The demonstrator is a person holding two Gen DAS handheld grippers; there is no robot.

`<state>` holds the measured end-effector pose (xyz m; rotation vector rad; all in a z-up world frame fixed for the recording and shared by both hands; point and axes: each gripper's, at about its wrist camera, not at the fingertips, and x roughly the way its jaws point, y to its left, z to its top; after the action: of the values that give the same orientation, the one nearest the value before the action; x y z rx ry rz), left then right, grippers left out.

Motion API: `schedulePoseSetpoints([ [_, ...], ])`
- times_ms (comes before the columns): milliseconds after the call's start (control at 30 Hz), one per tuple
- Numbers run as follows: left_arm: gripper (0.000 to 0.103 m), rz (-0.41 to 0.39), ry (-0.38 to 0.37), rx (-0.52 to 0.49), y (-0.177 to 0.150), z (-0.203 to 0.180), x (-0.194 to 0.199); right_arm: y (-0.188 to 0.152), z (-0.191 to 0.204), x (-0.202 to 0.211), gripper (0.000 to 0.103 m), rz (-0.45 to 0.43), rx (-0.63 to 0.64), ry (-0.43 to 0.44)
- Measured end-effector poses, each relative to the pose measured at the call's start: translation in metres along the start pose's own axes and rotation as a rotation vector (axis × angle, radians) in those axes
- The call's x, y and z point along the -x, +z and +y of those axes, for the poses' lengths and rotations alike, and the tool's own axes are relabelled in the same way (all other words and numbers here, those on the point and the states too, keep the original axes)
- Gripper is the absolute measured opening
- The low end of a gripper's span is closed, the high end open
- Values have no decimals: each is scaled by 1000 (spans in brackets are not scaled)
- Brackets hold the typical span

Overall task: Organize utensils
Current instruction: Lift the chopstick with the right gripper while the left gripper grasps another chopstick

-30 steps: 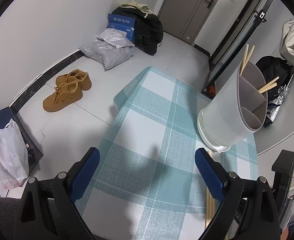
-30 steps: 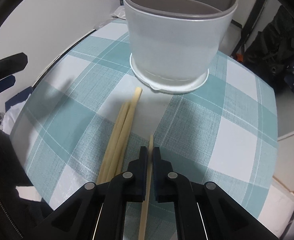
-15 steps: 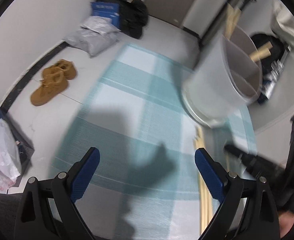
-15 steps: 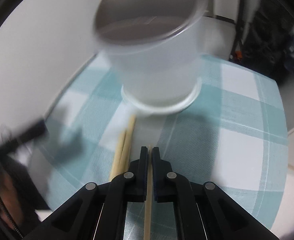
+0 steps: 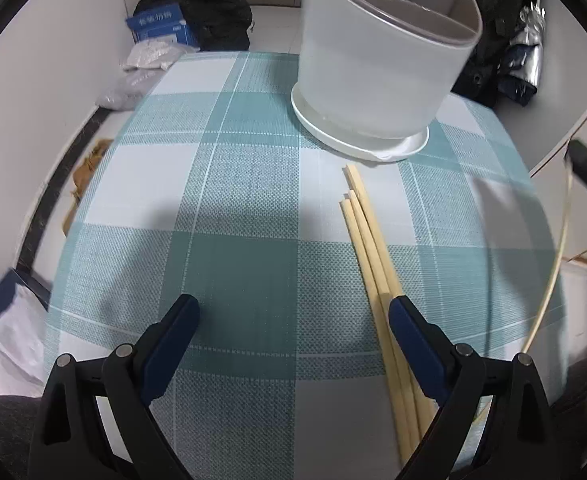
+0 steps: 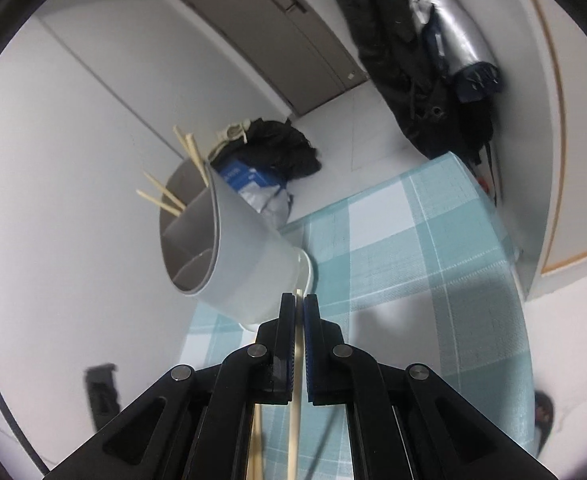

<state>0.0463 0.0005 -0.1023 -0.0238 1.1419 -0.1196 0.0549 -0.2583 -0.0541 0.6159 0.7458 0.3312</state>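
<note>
One chopstick (image 6: 296, 380) is pinched between the closed pads of the right tool (image 6: 299, 308), lifted off the checked worktop (image 6: 413, 248) and aimed toward the divided utensil holder (image 6: 229, 248), which appears tipped only because the wrist is rolled. The chopstick's tip sits just short of the holder's base, well below the rim, so the step in hand looks to be carrying it up and over. Doing that well likely means raising the tip clear of the rim before moving in, standing the stick closer to upright, and dropping it into the compartment where other chopsticks (image 6: 161, 196) already lean, letting go only once the lower end is inside. A thin, smooth stick held at one point may pivot in the pads. The left tool (image 5: 293, 316) hangs wide open and empty above the worktop, its right finger over three loose chopsticks (image 5: 369, 248) lying just beside the holder's saucer (image 5: 357, 144).
</note>
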Motion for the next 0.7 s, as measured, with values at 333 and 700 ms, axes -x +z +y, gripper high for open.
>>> schedulePoseSetpoints([
  [333,93,12,39,-2,0,-2,-1,14,-5,10,3,-79,19,45],
  [700,93,31,89,1,19,-4,-16,13,0,13,3,-80,51,44],
])
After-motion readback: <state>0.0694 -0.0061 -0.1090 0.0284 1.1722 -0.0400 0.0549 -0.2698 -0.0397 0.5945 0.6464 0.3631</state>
